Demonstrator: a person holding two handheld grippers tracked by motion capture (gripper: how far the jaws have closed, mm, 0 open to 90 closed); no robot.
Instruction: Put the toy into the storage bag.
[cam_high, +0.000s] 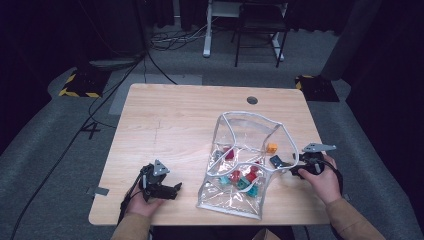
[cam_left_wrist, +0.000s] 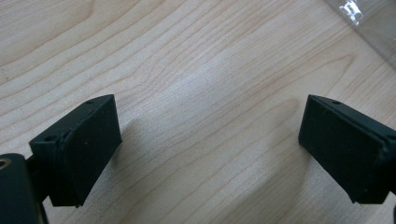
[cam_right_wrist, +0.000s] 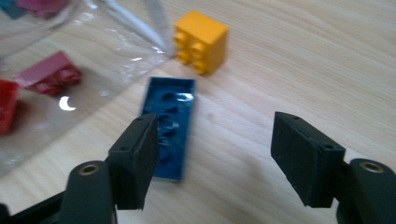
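Right gripper (cam_right_wrist: 212, 158), jaws spread, nothing pinched: dark blue brick (cam_right_wrist: 169, 126) lies hollow-side up at 11 o'clock, half behind one jaw, beside the clear bag (cam_right_wrist: 93, 70); closing off-centre risks shoving it; left gripper (cam_left_wrist: 210, 154) spread, idle.

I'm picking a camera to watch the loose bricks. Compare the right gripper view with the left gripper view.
Right gripper view alone: a dark blue brick lying hollow side up beside one jaw of the open right hand-held gripper, a yellow brick beyond it, and red bricks under clear plastic.
Left gripper view alone: the open left hand-held gripper with nothing between its jaws.
Both: the wooden table and the clear bag.
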